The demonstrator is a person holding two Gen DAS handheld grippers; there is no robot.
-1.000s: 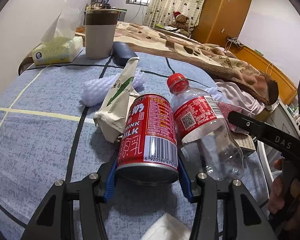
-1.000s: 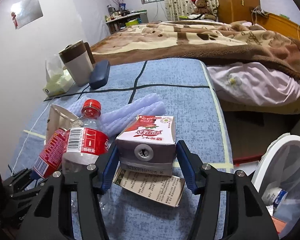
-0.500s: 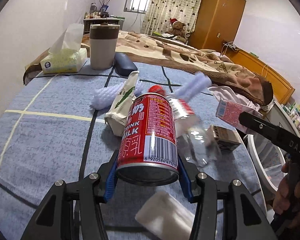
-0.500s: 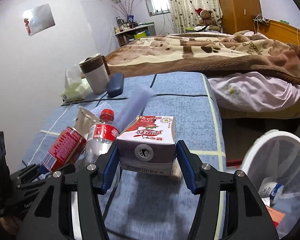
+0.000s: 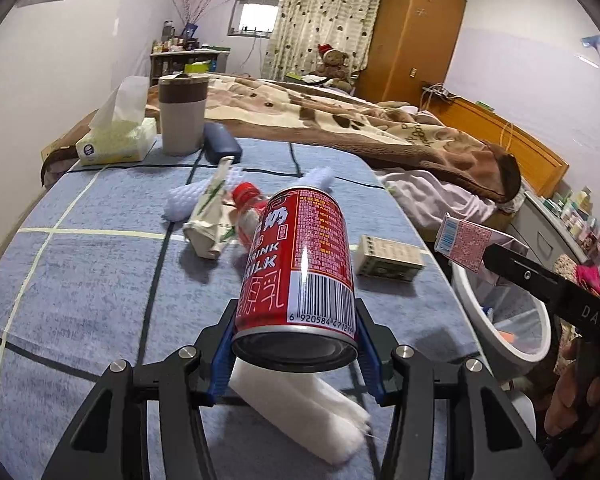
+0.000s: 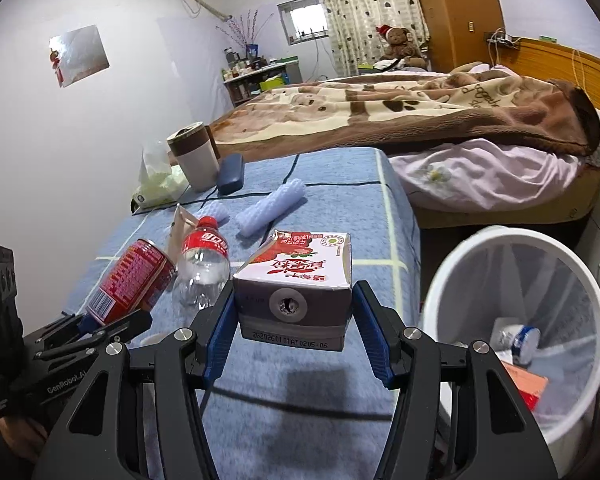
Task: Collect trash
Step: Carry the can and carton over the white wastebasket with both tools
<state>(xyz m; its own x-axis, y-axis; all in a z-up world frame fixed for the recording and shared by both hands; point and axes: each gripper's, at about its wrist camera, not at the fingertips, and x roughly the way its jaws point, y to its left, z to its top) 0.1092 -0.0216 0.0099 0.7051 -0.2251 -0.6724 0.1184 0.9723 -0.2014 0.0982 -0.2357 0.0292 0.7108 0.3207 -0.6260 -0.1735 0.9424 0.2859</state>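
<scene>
Carrying both pieces clear of the tabletop [image 6: 308, 396]: my left gripper [image 5: 296, 354] pinches the red can [image 5: 300, 264], my right gripper [image 6: 294, 334] the carton [image 6: 296, 280]; I should release each squarely over the near-right bin [image 6: 516, 320].

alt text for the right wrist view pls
The right gripper clamps a drink carton above a blue checked bedspread, beside a white trash bin on the right. At left, the left gripper holds a red can.
</scene>
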